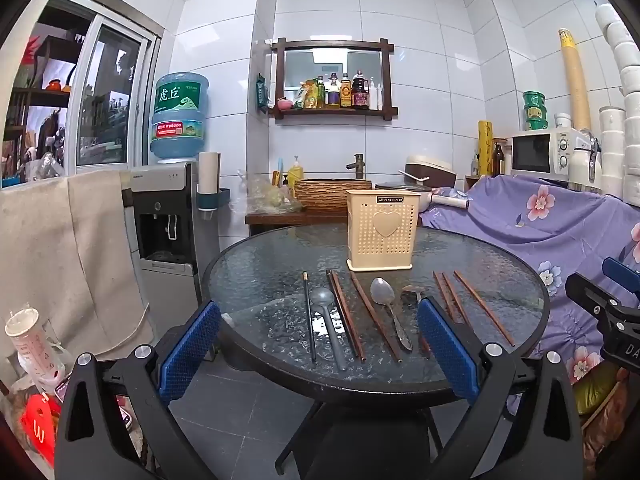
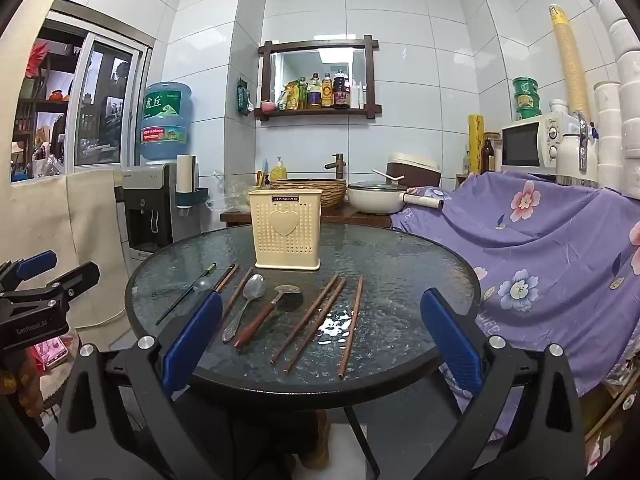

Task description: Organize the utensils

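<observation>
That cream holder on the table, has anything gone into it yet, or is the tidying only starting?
Only starting. Nothing shows above the rim of the cream holder. The spoons and chopsticks all lie flat on the glass table in front of it. Nothing is in hand: the left gripper and right gripper are both open and empty. Every utensil is left to do.

The round dark glass table (image 2: 400, 264) is bare across its right half and along the far rim behind the cream perforated plastic utensil holder (image 2: 286, 230); approach from the near edge is unobstructed. The holder stands upright near the table centre, its open top clear from above. A row of brown wooden chopsticks (image 2: 316, 320), a steel spoon (image 2: 248, 300) and a wooden-handled spatula (image 2: 268, 312) lies in front of it. The purple floral cloth (image 2: 540, 248) crowds the table's right side.
</observation>
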{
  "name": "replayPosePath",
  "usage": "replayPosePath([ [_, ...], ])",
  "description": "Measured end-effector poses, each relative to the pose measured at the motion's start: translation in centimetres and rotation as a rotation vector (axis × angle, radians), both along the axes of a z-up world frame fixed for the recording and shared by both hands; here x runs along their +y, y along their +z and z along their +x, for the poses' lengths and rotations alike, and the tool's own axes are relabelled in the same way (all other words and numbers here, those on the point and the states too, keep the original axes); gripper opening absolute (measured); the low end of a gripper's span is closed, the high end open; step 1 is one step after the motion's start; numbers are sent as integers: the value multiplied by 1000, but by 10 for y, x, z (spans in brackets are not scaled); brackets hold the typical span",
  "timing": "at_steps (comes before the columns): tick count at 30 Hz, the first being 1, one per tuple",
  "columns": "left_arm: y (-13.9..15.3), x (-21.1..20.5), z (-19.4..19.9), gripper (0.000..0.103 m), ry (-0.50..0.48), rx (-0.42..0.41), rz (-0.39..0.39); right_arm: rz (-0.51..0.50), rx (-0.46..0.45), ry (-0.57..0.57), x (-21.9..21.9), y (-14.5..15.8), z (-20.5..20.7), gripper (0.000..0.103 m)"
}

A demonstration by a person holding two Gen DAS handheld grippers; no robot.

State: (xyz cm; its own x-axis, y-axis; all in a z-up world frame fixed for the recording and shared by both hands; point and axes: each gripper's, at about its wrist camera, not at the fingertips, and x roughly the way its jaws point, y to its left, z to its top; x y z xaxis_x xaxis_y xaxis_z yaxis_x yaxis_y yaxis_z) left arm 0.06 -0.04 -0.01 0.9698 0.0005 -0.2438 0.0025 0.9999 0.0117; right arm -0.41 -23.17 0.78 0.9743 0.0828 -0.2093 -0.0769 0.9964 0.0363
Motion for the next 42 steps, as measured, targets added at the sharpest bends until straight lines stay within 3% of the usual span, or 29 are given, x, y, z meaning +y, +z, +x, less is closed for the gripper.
replayPosePath([
  [42,-3,1,3,97,5,2,-9,11,5,6,-1,-3,5,98],
])
